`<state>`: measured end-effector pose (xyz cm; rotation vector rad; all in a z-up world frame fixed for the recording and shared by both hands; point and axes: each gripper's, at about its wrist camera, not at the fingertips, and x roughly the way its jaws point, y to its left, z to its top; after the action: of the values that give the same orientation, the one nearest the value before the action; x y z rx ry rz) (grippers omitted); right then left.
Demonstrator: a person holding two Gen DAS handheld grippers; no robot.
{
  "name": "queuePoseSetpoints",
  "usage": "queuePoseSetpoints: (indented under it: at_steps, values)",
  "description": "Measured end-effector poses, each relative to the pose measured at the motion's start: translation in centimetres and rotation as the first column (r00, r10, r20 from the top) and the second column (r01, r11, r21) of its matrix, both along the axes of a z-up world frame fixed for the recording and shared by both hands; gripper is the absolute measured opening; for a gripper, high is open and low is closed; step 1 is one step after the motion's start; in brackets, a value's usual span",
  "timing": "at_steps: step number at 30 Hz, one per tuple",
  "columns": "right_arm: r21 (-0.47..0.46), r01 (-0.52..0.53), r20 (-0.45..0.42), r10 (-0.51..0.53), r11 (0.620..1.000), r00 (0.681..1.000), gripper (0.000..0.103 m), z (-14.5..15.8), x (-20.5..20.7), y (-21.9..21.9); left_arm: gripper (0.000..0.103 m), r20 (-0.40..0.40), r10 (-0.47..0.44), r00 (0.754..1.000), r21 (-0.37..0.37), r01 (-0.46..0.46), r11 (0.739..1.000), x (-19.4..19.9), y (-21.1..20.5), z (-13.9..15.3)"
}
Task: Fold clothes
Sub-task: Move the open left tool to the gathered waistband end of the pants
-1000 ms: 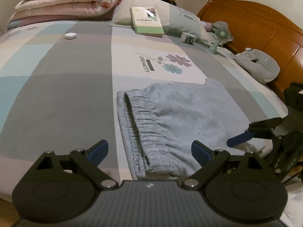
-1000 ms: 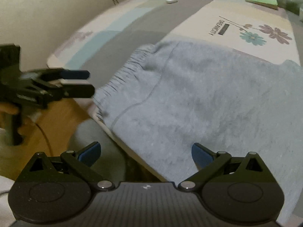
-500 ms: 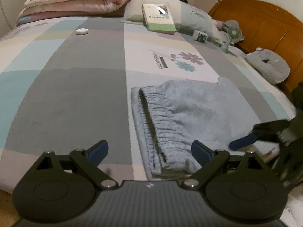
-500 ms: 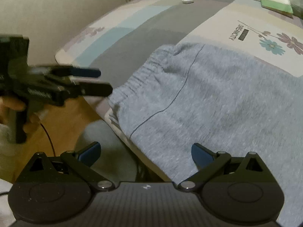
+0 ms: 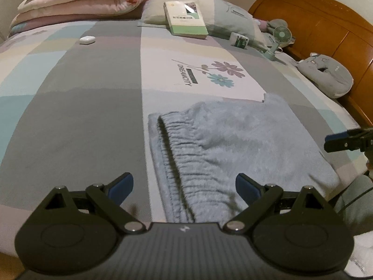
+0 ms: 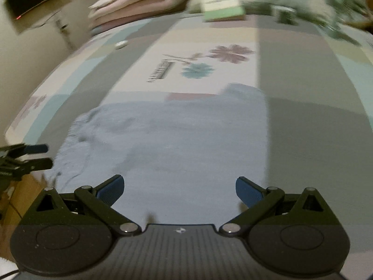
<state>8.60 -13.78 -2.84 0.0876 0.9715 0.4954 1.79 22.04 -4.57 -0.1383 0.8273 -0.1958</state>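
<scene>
- Your left gripper (image 5: 184, 183) has its jaws spread wide and holds nothing; it hangs just above the elastic waistband (image 5: 179, 140) at the near edge of the bed (image 5: 70, 116).
- Your right gripper (image 6: 179, 187) is likewise wide open and empty, poised over the near part of the garment, closer to its right side.
- The task's thing, a pair of light blue fleece pants (image 5: 233, 140), lies flat by the near edge of the bed, already doubled over, waistband to your left, with a corner jutting toward the flower print (image 5: 221, 72).
- Judgement: a fold looks complete and both tools are free; you stand between folds, or at inspection of the result.
- Next move, if a further fold is wanted: close one gripper on the waistband end and the other on the near hem, catching all layers, then carry them across evenly.
- The right wrist view is blurred, so exact clearance there cannot be told.
- Well clear toward the far edge: a book (image 5: 186, 18), a white earbud case (image 5: 87, 40), a small fan (image 5: 278, 39).
</scene>
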Motion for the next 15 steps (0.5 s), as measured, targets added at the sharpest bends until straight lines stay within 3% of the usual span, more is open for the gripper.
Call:
queuePoseSetpoints:
  at_steps: [7, 11, 15]
  values:
    - [0.024, 0.057, -0.102, -0.054, 0.998, 0.993, 0.103, -2.9, 0.5, -2.3, 0.094, -0.018, -0.017, 1.0, 0.011, 0.017, 1.0, 1.1, -1.2, -0.2]
    - [0.008, 0.076, -0.094, -0.075, 0.997, 0.993, 0.103, -3.0, 0.6, -2.5, 0.094, -0.023, -0.02, 1.0, 0.024, 0.02, 0.999, 1.4, -1.6, 0.1]
    - [0.053, 0.067, -0.06, -0.064, 0.996, 0.996, 0.103, -1.5, 0.1, -2.4, 0.094, -0.018, -0.017, 1.0, 0.031, 0.017, 0.999, 1.5, -1.7, 0.4]
